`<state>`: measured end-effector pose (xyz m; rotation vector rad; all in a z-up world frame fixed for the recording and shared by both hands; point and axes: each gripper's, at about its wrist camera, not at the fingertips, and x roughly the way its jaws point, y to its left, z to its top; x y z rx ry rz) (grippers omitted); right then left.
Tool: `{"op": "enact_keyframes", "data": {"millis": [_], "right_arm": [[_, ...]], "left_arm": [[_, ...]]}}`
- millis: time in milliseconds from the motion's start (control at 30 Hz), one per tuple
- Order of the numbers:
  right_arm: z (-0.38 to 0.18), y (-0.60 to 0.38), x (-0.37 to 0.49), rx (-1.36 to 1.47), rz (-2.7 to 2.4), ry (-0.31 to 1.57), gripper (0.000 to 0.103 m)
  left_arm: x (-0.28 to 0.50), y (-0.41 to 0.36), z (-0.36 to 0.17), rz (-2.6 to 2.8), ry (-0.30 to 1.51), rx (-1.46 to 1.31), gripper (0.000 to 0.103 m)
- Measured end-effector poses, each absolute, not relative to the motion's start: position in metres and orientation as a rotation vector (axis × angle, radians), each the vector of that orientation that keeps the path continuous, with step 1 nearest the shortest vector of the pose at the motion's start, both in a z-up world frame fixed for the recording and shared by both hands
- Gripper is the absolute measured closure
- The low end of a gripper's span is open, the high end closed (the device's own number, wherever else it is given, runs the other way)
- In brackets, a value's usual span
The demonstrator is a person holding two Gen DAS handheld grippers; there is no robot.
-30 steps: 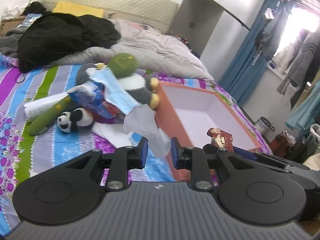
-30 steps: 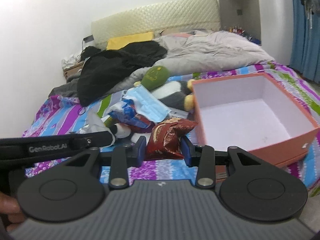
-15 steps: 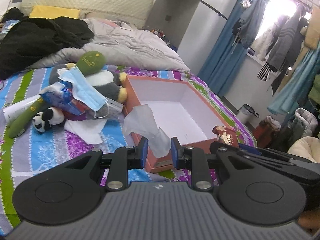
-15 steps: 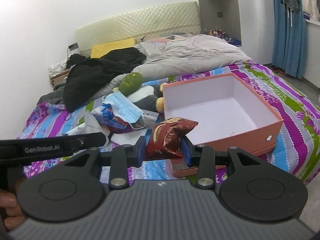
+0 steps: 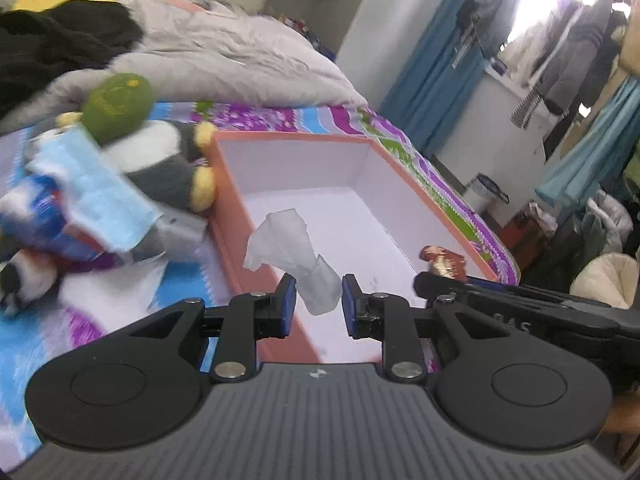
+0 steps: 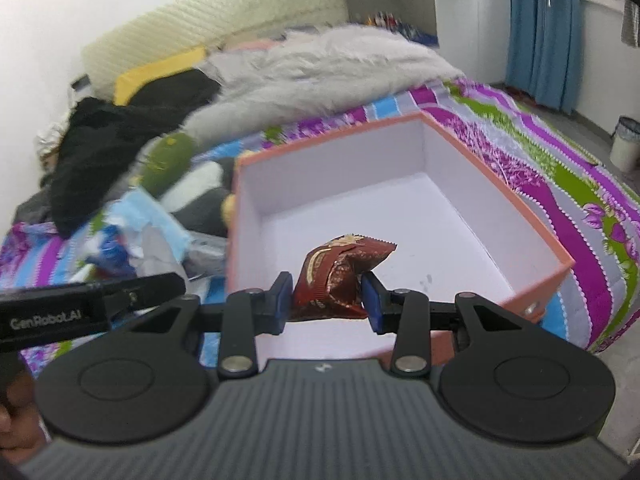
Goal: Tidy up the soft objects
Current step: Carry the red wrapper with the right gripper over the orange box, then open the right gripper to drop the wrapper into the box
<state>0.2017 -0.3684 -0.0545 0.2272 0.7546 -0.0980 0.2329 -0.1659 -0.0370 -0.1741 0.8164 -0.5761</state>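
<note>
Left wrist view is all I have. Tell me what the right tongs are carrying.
Observer: The right tongs are shut on a crumpled dark red snack packet, pinched between both blue pads.
Operator: Report where that packet sits against the box.
Observer: In the right wrist view it shows against the white floor of the orange box, towards the near wall, so it appears to hang above the opening.
Operator: Say whether anything lies under it.
Observer: From this side the floor around the packet looks bare, apart from a few small marks.
</note>
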Motion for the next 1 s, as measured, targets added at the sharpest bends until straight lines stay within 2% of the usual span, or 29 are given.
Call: {"op": "enact_keyframes", "data": {"millis": [233, 400, 467, 500, 533, 567, 1000], "right_arm": [[-0.078, -0.399, 0.269, 0.252, -0.143, 0.917, 0.062], [-0.092, -0.411, 0.293, 0.265, -0.159, 0.987, 0.061], [-0.099, -0.415, 0.298, 0.282, -0.158, 1.010, 0.058], [-0.103, -0.418, 0.301, 0.297, -0.151, 1.021, 0.056], [-0.106, -0.419, 0.302, 0.309, -0.144, 1.029, 0.053], [-0.108, -0.420, 0.302, 0.315, -0.142, 1.032, 0.051], [-0.086, -0.404, 0.266, 0.287, -0.111, 0.894, 0.051]], "left_arm": [[0.330, -0.220, -0.070, -0.629, 0.925, -0.128, 0.074], [0.368, -0.240, -0.091, -0.629, 1.020, -0.152, 0.073], [0.375, -0.245, -0.099, -0.635, 1.046, -0.148, 0.063], [0.378, -0.248, -0.103, -0.636, 1.053, -0.140, 0.052], [0.380, -0.248, -0.106, -0.638, 1.066, -0.134, 0.046], [0.381, -0.249, -0.109, -0.648, 1.070, -0.132, 0.045], [0.349, -0.219, -0.091, -0.619, 0.941, -0.104, 0.045]]}}
